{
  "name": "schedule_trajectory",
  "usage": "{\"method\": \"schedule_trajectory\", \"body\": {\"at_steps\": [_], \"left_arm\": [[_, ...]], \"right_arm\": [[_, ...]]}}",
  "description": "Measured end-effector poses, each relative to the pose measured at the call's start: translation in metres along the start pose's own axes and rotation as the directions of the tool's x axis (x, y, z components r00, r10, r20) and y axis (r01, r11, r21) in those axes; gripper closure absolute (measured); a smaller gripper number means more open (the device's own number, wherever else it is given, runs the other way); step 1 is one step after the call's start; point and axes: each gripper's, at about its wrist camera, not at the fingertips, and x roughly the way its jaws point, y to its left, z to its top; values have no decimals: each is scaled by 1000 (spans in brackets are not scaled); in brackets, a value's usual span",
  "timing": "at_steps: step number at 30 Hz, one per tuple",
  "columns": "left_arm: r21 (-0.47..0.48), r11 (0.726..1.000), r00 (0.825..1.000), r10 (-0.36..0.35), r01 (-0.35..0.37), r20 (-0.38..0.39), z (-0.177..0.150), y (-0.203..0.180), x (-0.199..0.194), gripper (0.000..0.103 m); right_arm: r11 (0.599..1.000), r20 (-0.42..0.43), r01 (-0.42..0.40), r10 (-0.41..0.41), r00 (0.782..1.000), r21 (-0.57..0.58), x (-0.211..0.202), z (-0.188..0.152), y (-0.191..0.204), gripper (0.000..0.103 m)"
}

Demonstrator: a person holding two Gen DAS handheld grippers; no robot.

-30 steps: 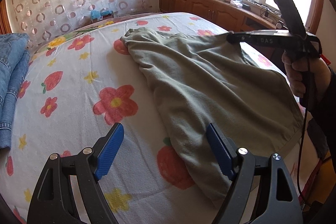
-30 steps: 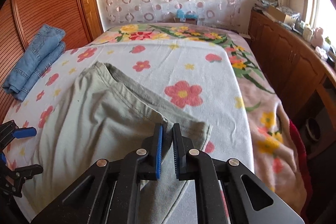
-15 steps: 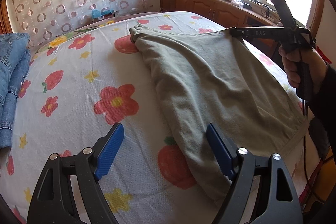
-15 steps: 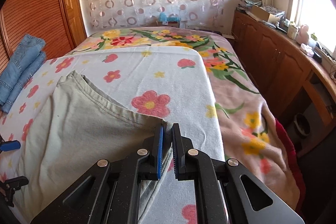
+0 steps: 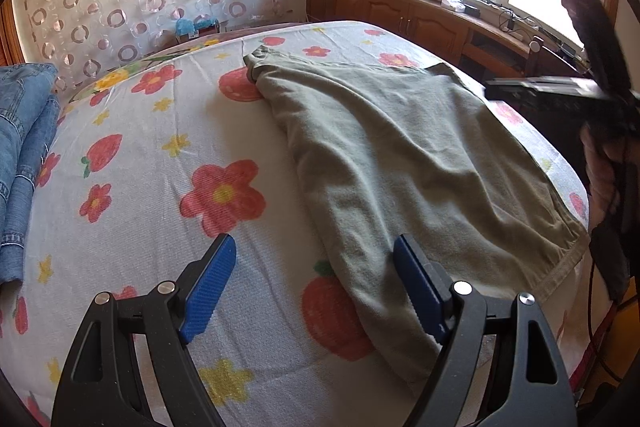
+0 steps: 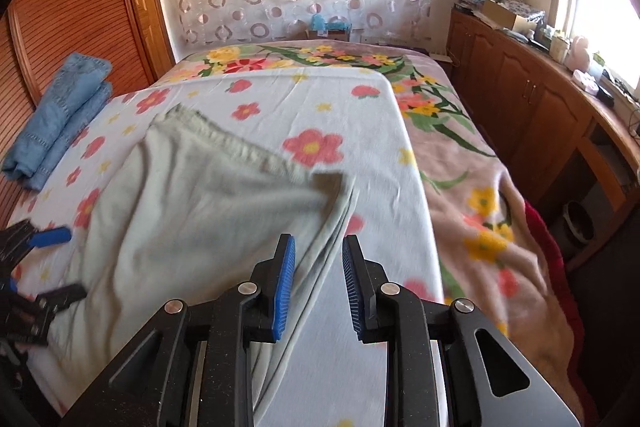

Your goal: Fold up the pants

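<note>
Grey-green pants (image 5: 400,155) lie spread flat on the flowered bed sheet (image 5: 160,187). My left gripper (image 5: 312,247) hovers open over their near left edge, its right finger above the cloth, gripping nothing. In the right wrist view the pants (image 6: 192,219) are blurred, and their right corner and edge run between and below the blue pads of my right gripper (image 6: 318,243). Its jaws are opening and the pads stand clear of the cloth. The right gripper (image 5: 496,91) is also seen just past the pants' far right corner, held by a hand (image 5: 600,171).
Folded blue jeans (image 5: 24,147) (image 6: 64,115) lie at the bed's left side by a wooden wardrobe. A pink flowered blanket (image 6: 480,211) covers the bed's right side. Low wooden cabinets (image 6: 520,115) with clutter run under the window. My left gripper (image 6: 72,263) shows at the left edge.
The right gripper drew the pants' corner sideways and the cloth went down flat on the bed. Its jaws then parted and let the corner go. The left gripper stayed still.
</note>
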Motion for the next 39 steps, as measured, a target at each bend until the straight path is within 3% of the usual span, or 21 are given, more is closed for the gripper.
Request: {"method": "schedule_trajectory", "body": {"at_steps": [11, 24, 30, 34, 39], "left_arm": [[2, 1000, 1000, 5, -5, 1, 0, 1, 1, 21], [3, 1000, 1000, 4, -4, 2, 0, 0, 1, 21], [0, 1000, 1000, 4, -4, 2, -1, 1, 1, 21], [0, 1000, 1000, 5, -5, 3, -1, 0, 1, 21], [-1, 1000, 1000, 5, -5, 3, -1, 1, 0, 21]], "right_arm": [[994, -15, -76, 78, 997, 72, -56, -71, 3, 78], [990, -64, -123, 127, 990, 71, -73, -92, 18, 78], [989, -46, -139, 141, 989, 39, -88, -92, 24, 94], [986, -42, -168, 169, 985, 15, -98, -94, 33, 96], [992, -62, -122, 124, 990, 25, -93, -101, 30, 96]]}}
